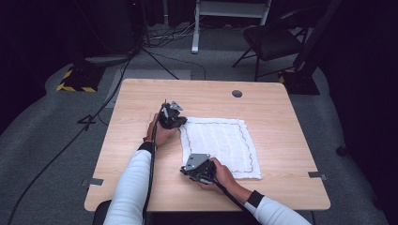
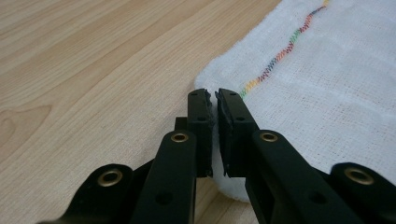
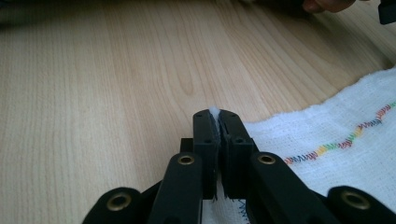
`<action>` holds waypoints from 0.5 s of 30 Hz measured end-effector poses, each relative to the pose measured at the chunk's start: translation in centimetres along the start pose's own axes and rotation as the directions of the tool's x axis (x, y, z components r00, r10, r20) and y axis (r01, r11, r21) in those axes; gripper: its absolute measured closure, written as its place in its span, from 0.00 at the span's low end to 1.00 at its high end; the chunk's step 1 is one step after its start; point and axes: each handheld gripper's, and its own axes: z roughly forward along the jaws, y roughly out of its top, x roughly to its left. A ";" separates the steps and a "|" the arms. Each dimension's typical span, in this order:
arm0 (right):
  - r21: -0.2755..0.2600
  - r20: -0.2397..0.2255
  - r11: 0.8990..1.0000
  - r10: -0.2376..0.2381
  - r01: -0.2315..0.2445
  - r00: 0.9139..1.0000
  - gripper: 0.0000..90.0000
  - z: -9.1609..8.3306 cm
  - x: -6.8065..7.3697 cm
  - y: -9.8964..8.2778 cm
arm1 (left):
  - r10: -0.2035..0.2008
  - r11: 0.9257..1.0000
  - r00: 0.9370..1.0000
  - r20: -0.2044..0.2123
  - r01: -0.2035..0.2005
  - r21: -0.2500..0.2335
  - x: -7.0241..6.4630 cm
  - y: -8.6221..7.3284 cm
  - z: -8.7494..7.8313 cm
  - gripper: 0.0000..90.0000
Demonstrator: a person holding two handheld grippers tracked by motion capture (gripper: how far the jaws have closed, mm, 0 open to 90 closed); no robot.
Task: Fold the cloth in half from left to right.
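I see the left gripper [image 2: 212, 93] clenched on the white cloth's [image 1: 225, 140] far-left corner, the right gripper [image 3: 215, 113] clamping its near-left corner, on the table [image 1: 141, 93].

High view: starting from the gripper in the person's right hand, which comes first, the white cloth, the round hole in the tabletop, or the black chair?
1. White cloth, pinched by the right gripper at its near corner.
2. Round hole, near the table's far edge.
3. Black chair, on the floor beyond the table.

No readable text, label, brand, number or sign appears on anything.
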 end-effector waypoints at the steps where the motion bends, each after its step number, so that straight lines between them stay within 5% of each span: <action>1: 0.000 -0.001 1.000 -0.004 0.004 1.000 0.96 0.0 0.0 0.2 | 0.000 1.000 1.000 -0.003 0.000 -0.004 0.1 0.0 -0.2 0.93; 15: -0.057 0.009 0.998 -0.027 0.027 1.000 0.97 -0.4 0.2 2.9 | -0.036 0.998 0.999 -0.019 0.035 -0.056 1.7 0.0 -3.7 0.93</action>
